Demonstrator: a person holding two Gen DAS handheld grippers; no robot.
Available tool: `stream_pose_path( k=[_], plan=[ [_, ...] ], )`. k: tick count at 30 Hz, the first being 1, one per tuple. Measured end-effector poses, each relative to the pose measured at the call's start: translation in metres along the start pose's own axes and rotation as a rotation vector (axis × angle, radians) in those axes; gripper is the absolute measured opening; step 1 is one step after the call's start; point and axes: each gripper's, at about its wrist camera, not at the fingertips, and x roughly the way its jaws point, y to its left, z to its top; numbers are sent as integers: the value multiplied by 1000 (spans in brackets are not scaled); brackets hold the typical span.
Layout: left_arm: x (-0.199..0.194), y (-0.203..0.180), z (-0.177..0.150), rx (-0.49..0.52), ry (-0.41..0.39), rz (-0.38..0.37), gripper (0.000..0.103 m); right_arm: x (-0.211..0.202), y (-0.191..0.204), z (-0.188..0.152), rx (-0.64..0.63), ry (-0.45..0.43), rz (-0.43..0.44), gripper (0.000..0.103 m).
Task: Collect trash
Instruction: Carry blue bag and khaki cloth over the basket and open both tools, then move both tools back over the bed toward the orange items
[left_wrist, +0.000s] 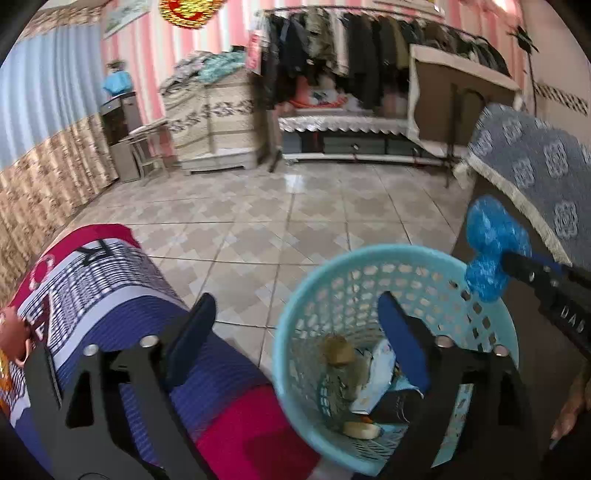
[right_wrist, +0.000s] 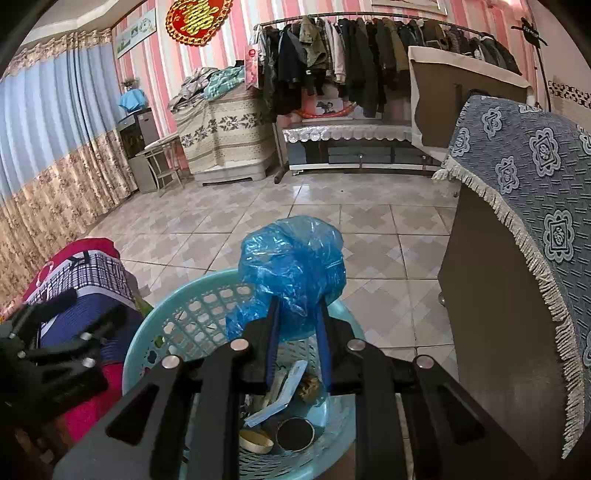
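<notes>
Just beneath our right gripper (right_wrist: 295, 325) we see the light blue basket (right_wrist: 155, 325), with a round tin, a pale lid, scraps of paper and a brownish lump lying on its bottom. The right gripper is clenched on a crumpled blue plastic bag (right_wrist: 291, 266), which bulges up past its fingertips, over the far side of the basket. Our left gripper (left_wrist: 299, 350) stands spread wide with nothing between its fingers (left_wrist: 402, 347); one finger hangs over the inside of the basket and the other over a red, white and blue striped cloth (left_wrist: 110, 288) on its left. To the right of the right gripper a dark cabinet stands under a blue patterned cover (right_wrist: 524, 177). Beyond both grippers the tiled floor (right_wrist: 332, 221) stretches to a rack of hanging clothes (right_wrist: 369, 48) against the pink striped wall.
</notes>
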Motion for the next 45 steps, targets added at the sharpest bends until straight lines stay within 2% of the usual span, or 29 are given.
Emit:
stream_pose_path(
  k=[7,12,13,14,16,18,20,22,26,31,36,41,45],
  plan=[
    [-20,41,0,-92,-22,47,95,4,25,-1,-54,11,24,19],
    [-33,69,0,-150,-44,101,97,13,43,-6,-80,30,7,21],
    [-34,73,0,-156,-46,109,97,16,44,-8,-78,37,3,31],
    [-36,78,0,-164,-49,113,97,18,45,-8,-78,42,0,50],
    [-39,85,0,-177,-50,119,97,20,50,-10,-86,41,15,66],
    [-44,93,0,-192,-62,129,97,21,56,-11,-113,47,7,67],
    [-48,98,0,-201,-73,136,97,18,63,-11,-142,39,-9,79],
    [-53,104,-1,-205,-83,147,97,16,68,-12,-167,32,-30,87],
    [-65,115,-4,-204,-108,170,97,13,77,-11,-189,14,-46,95],
    [-80,130,-14,-180,-119,218,97,5,94,-11,-212,-12,-32,97],
    [-93,159,-35,-237,-93,231,97,3,113,-13,-249,-22,-26,98],
    [-103,188,-67,-241,-59,303,97,-5,134,-17,-290,-40,13,98],
    [-112,221,-97,-300,-19,349,97,-11,152,-19,-287,-37,63,98]
  ],
)
